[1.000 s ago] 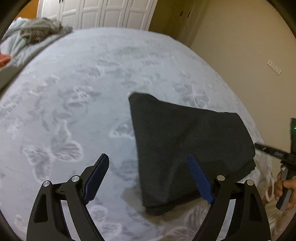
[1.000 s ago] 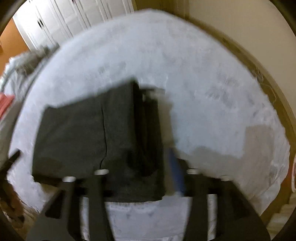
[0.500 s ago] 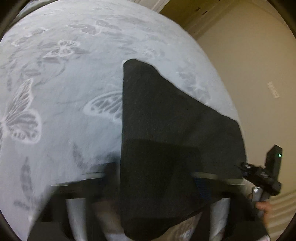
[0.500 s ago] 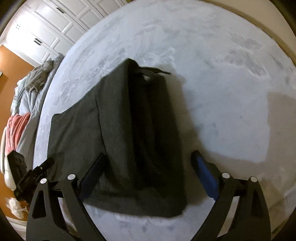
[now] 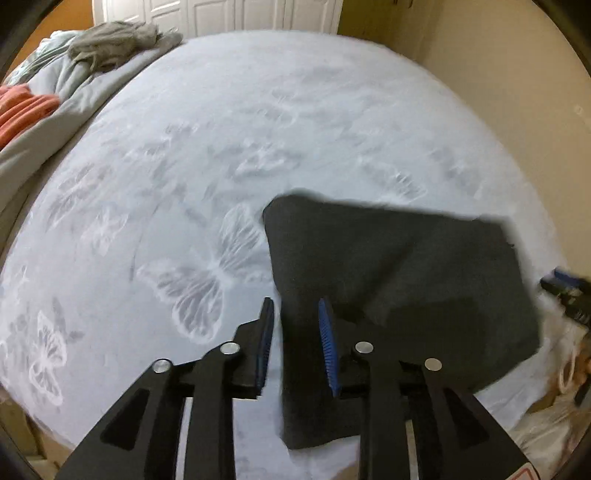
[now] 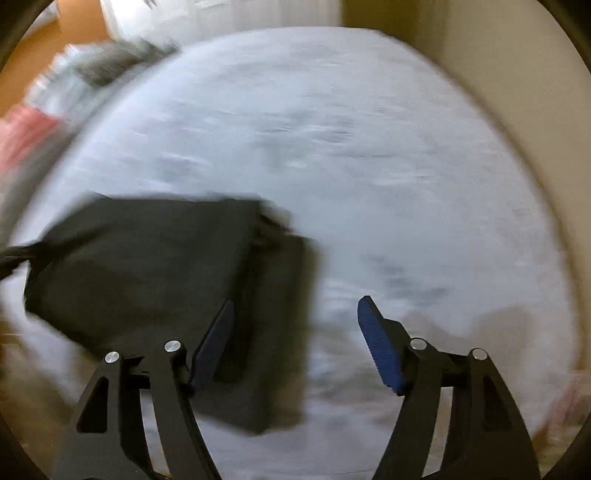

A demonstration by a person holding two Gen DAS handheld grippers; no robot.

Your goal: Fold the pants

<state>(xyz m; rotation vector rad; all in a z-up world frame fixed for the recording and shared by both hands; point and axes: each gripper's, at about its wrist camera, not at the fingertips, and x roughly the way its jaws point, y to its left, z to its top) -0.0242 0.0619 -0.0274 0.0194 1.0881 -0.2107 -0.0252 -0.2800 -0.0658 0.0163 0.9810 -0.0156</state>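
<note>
The dark grey pants [image 5: 391, 280] lie folded into a flat rectangle on the pale bedspread [image 5: 258, 129] with butterfly print. My left gripper [image 5: 295, 314] hovers over the near left edge of the folded pants, its jaws narrowed but apart and holding nothing. In the blurred right wrist view the pants [image 6: 155, 266] sit at lower left. My right gripper [image 6: 295, 314] is open and empty above their right edge. The right gripper's blue tip [image 5: 565, 277] shows at the far right of the left wrist view.
A grey blanket [image 5: 110, 40] and an orange cloth [image 5: 22, 107] lie at the bed's far left. White wardrobe doors [image 5: 221, 14] stand behind the bed. A beige wall [image 5: 517, 74] runs along the right side. A white bag [image 5: 546, 424] sits on the floor at lower right.
Both grippers have pulled back and up from the folded pants. The left jaws have narrowed. The right view swings fast and is blurred. The pants lie flat on the bed.
</note>
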